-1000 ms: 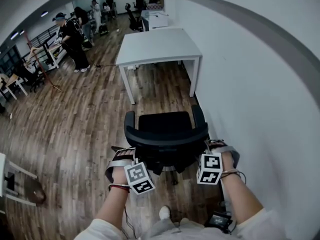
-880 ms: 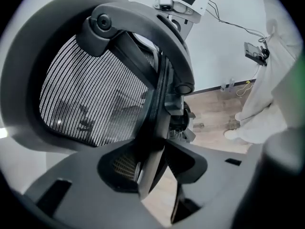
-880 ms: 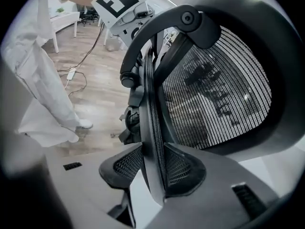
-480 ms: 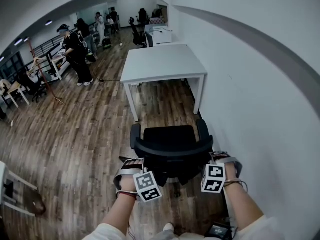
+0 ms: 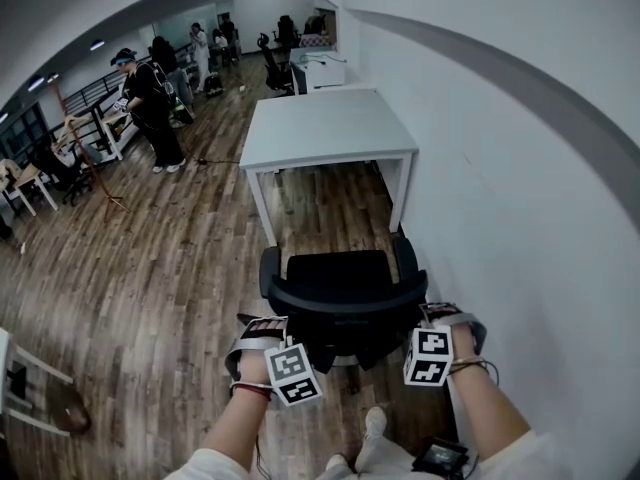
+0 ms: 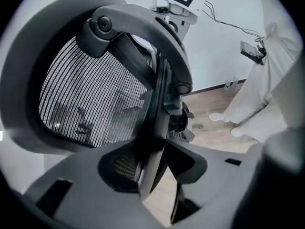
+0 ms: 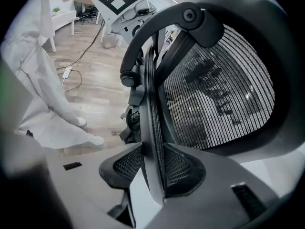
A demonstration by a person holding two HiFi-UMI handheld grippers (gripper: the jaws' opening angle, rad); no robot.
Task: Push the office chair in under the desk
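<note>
A black office chair [image 5: 340, 286] with a mesh back stands on the wood floor, its seat facing the white desk [image 5: 330, 128] just beyond it. The chair's front is near the desk's near edge. My left gripper [image 5: 262, 326] holds the left side of the backrest, and my right gripper [image 5: 438, 314] holds the right side. In the left gripper view the backrest rim [image 6: 153, 128] runs between the jaws of the left gripper [image 6: 152, 168], pads on both sides. The right gripper view shows the right gripper [image 7: 151, 168] clamped the same way on the mesh edge [image 7: 153, 128].
A white wall [image 5: 520, 188] runs close along the chair's and desk's right side. Open wood floor [image 5: 170, 268] lies to the left. A person [image 5: 150, 98] and more desks and chairs stand far back left. A small table [image 5: 20, 368] sits at the left edge. My shoe [image 5: 375, 423] is behind the chair.
The chair and both grippers have moved forward toward the desk, which now sits closer and larger in view. Both grips are unchanged. My shoe has stepped up behind the chair.
</note>
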